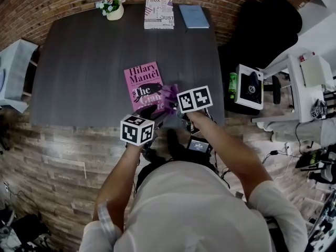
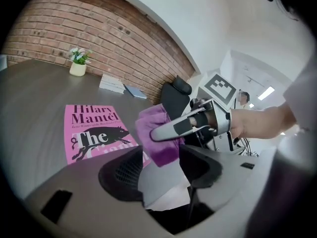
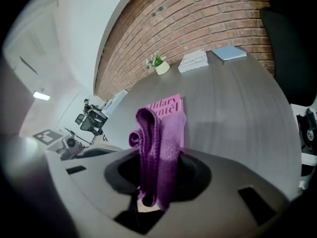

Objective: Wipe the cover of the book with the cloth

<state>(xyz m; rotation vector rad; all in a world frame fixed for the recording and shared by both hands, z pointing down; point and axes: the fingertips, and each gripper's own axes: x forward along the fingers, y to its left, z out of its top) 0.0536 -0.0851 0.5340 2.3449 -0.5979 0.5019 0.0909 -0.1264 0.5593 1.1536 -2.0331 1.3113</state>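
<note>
A pink book [image 1: 143,88] with black title print lies flat on the dark table [image 1: 84,72], near its front edge. My right gripper [image 1: 171,102] is shut on a folded purple cloth [image 1: 169,94], held just above the book's near right corner. In the right gripper view the cloth [image 3: 158,148] stands upright between the jaws, with the book [image 3: 168,105] behind it. My left gripper [image 1: 150,111] stands open just left of the cloth, nothing between its jaws. The left gripper view shows the cloth [image 2: 156,133] in the right gripper's fingers [image 2: 183,125], beside the book [image 2: 86,128].
At the table's far edge stand a small potted plant [image 1: 111,7], a patterned book [image 1: 159,13] and a blue book [image 1: 193,16]. A black office chair [image 1: 262,30] sits off the table's right side. White furniture [image 1: 310,83] with gear stands further right.
</note>
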